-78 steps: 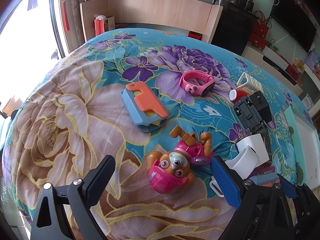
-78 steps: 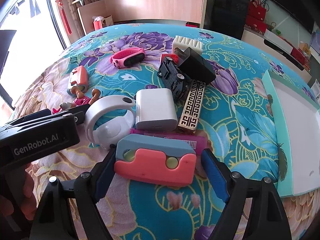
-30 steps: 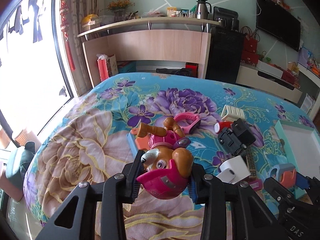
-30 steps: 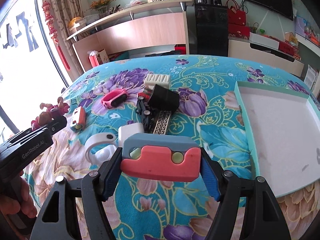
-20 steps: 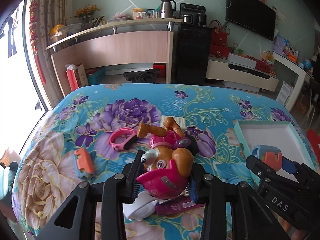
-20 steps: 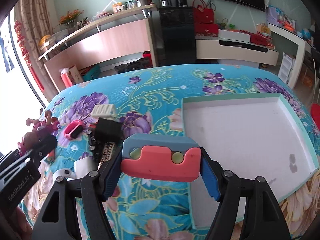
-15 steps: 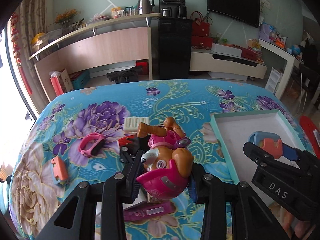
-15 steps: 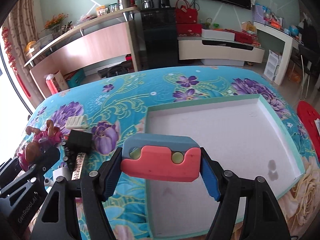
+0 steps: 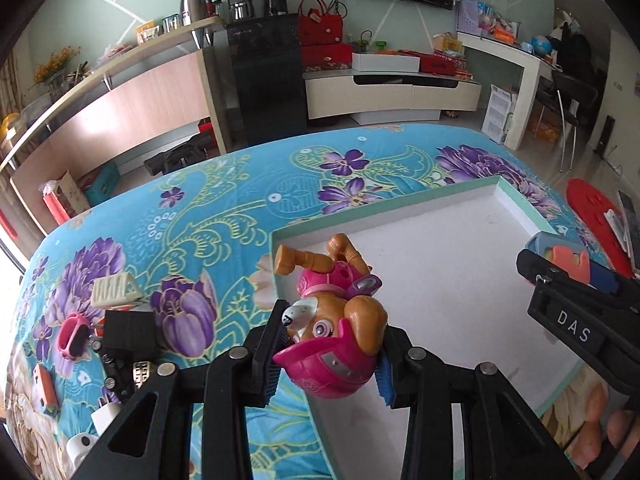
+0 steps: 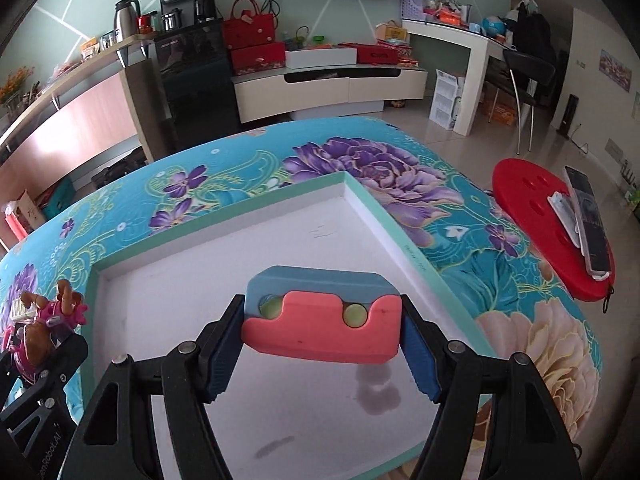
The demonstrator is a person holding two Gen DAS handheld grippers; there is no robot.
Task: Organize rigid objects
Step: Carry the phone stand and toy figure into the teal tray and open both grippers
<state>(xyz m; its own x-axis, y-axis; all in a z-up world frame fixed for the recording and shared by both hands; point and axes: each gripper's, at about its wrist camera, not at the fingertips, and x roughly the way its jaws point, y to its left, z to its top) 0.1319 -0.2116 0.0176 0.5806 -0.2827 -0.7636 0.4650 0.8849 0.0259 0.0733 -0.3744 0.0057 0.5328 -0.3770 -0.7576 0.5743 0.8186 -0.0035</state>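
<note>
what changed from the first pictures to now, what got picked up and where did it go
The left gripper closed on the toy pup and the right gripper on the blue and coral block; both were lifted off the floral bedspread and carried sideways over the white tray. Neither is released yet. The pink watch, black car and other pieces lie where they were; the tray is empty as before.

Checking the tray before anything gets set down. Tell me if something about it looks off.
The tray holds no objects yet, but its white floor carries two dark smudges: a blotchy stain just below the blue and coral block held by the right gripper, and a smaller streak nearer the front edge. They look like marks or damp spots; which one, I cannot tell.
</note>
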